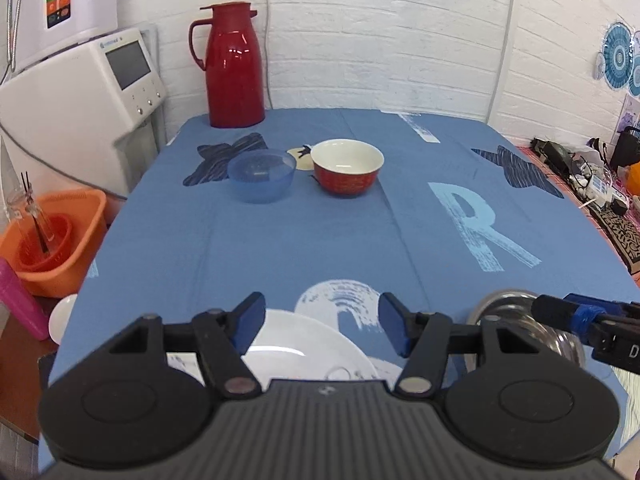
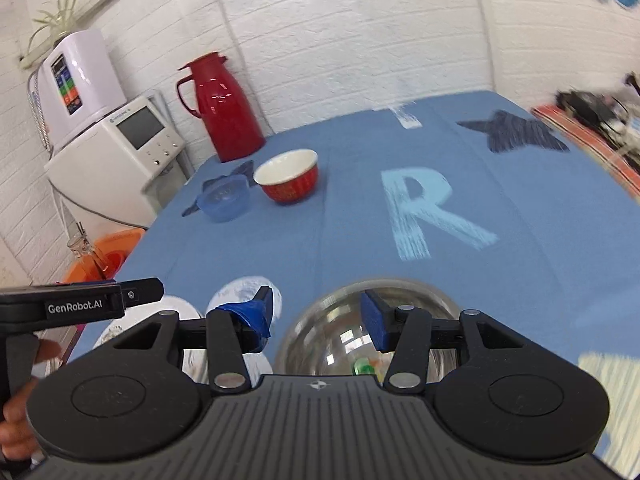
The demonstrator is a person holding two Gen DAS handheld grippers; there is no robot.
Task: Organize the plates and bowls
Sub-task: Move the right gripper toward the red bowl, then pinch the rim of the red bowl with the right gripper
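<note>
Left gripper [image 1: 322, 326] at bottom centre, fingers spread wide, nothing between them; white plate [image 1: 304, 350] lies just beneath on the blue tablecloth [image 1: 248, 248]. Right gripper [image 2: 316, 320] likewise spread wide above a steel bowl [image 2: 340, 332], bottom centre; contact cannot be told. Blue bowl [image 1: 262, 175] and red bowl [image 1: 347, 167] sit side by side at upper centre, just apart. Red thermos [image 1: 234, 66] stands behind them, upper left.

My left claw body hides near half of round white plate [image 1: 296, 344]; shiny steel bowl [image 2: 352, 340] motion-blurred, near part behind my right claw.
</note>
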